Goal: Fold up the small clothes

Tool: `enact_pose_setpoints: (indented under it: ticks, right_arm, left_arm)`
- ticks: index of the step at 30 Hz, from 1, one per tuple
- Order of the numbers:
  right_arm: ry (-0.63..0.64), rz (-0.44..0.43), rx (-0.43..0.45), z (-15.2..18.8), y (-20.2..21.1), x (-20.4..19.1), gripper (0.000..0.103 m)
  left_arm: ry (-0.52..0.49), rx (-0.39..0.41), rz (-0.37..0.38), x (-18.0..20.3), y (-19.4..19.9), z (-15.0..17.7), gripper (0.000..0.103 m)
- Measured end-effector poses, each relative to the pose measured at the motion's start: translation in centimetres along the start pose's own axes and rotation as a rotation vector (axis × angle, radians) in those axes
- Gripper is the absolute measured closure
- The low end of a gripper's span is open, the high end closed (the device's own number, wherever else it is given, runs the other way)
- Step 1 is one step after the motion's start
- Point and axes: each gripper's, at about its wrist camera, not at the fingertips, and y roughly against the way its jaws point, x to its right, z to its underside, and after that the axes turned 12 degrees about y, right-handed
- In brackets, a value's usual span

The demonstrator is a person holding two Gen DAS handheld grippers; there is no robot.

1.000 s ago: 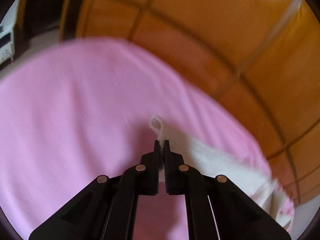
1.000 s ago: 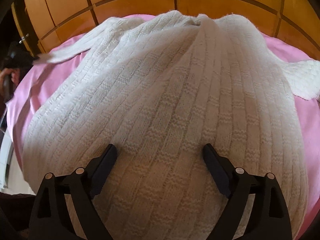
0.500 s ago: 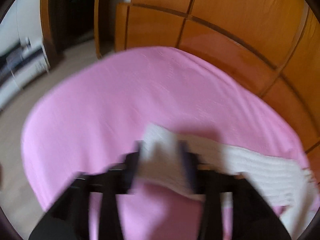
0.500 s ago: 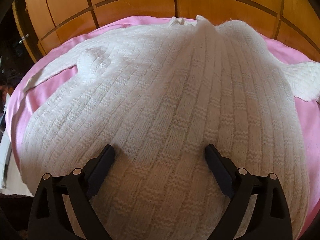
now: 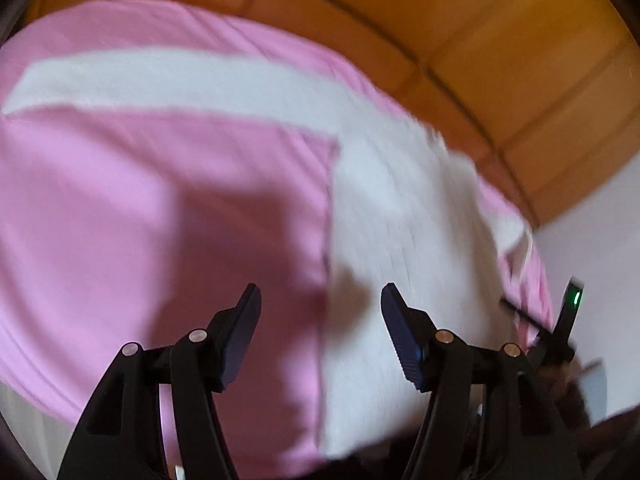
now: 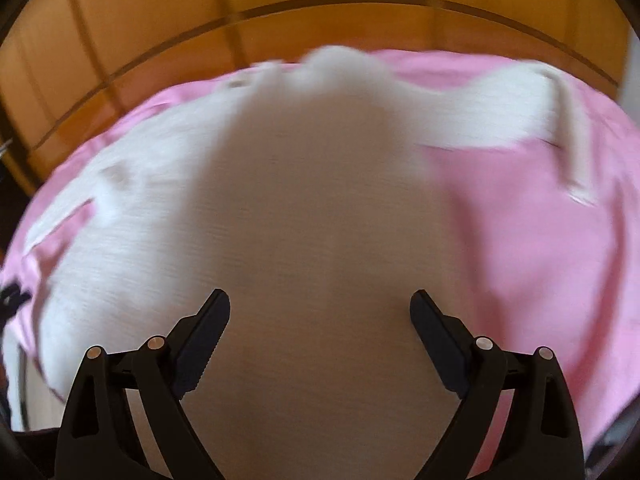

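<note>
Right wrist: sweater [image 6: 304, 208], pink sheet [image 6: 540, 240]

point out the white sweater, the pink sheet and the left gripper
white sweater [image 6: 320, 208]: right wrist view, middle of its body
pink sheet [image 5: 120, 200]: left wrist view, bare stretch
left gripper [image 5: 320, 316]: left wrist view, between its open fingers
</note>
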Motion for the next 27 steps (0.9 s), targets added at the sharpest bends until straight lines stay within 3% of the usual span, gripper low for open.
enact_pose_setpoints:
  ticks: [2, 3, 4, 5, 6, 7, 8, 10, 12, 15, 19, 20, 21, 23, 24, 25, 27]
  right_arm:
    - [-0.035, 0.042, -0.016, 1.5, 0.8, 2.0, 0.013]
    - [-0.052, 0.046, -0.036, 2.5, 1.0, 2.9, 0.013]
    - [-0.063, 0.05, -0.05, 3.4, 1.2, 3.5, 0.013]
    - [-0.073, 0.042, -0.059, 4.0, 1.2, 3.7, 0.015]
    - [-0.09, -0.004, -0.078, 4.9, 1.3, 3.9, 0.028]
    - [-0.092, -0.03, -0.087, 5.3, 1.3, 3.8, 0.041]
    - [-0.075, -0.04, -0.082, 5.6, 1.6, 3.5, 0.046]
    - [-0.03, -0.103, -0.08, 5.6, 2.0, 2.4, 0.088]
    - [0.01, -0.091, -0.065, 5.2, 2.8, 1.8, 0.097]
    - [0.007, -0.088, -0.052, 5.1, 3.6, 2.7, 0.097]
    - [0.011, -0.079, -0.122, 6.4, 2.2, 3.7, 0.097]
    - [0.001, -0.087, -0.116, 6.3, 2.2, 3.9, 0.097]
    - [-0.015, -0.096, -0.107, 6.1, 2.5, 4.4, 0.096]
    - [-0.056, -0.109, -0.068, 5.2, 3.2, 5.6, 0.08]
    - [-0.063, -0.071, -0.042, 4.8, 3.7, 6.2, 0.054]
    - [-0.075, -0.026, -0.009, 4.3, 4.1, 7.2, 0.038]
    - [-0.123, 0.078, 0.056, 2.9, 4.5, 9.7, 0.038]
  left_arm:
    - [0.015, -0.049, 0.039, 0.3, -0.9, 2.0, 0.042]
    - [0.028, -0.067, 0.041, 0.3, -1.4, 2.9, 0.048]
    - [0.032, -0.075, 0.031, 0.0, -2.3, 2.7, 0.056]
    - [0.027, -0.093, 0.026, 0.0, -2.6, 3.3, 0.079]
    - [0.02, -0.102, 0.025, 0.2, -2.9, 3.5, 0.097]
    - [0.012, -0.102, 0.024, 0.3, -2.8, 4.4, 0.097]
    - [0.005, -0.096, 0.022, 0.6, -2.5, 4.8, 0.098]
    - [-0.006, -0.073, 0.026, 1.0, -2.0, 5.3, 0.098]
    - [-0.002, -0.061, 0.036, 1.3, -1.4, 5.0, 0.099]
    - [0.002, -0.073, 0.017, 0.9, -0.5, 5.7, 0.099]
    - [-0.031, -0.113, -0.086, 0.9, -2.0, 7.1, 0.096]
    - [-0.004, -0.109, -0.087, 0.8, -2.0, 6.8, 0.088]
    - [0.019, -0.104, -0.059, 0.7, -1.9, 6.5, 0.074]
    - [0.023, -0.034, -0.051, 1.2, -0.7, 5.4, 0.057]
    - [0.006, 0.003, -0.063, 1.8, 0.0, 4.6, 0.055]
    - [0.005, 0.019, -0.062, 1.9, 0.4, 4.0, 0.055]
    - [0.014, 0.061, -0.051, 2.6, 1.0, 2.7, 0.055]
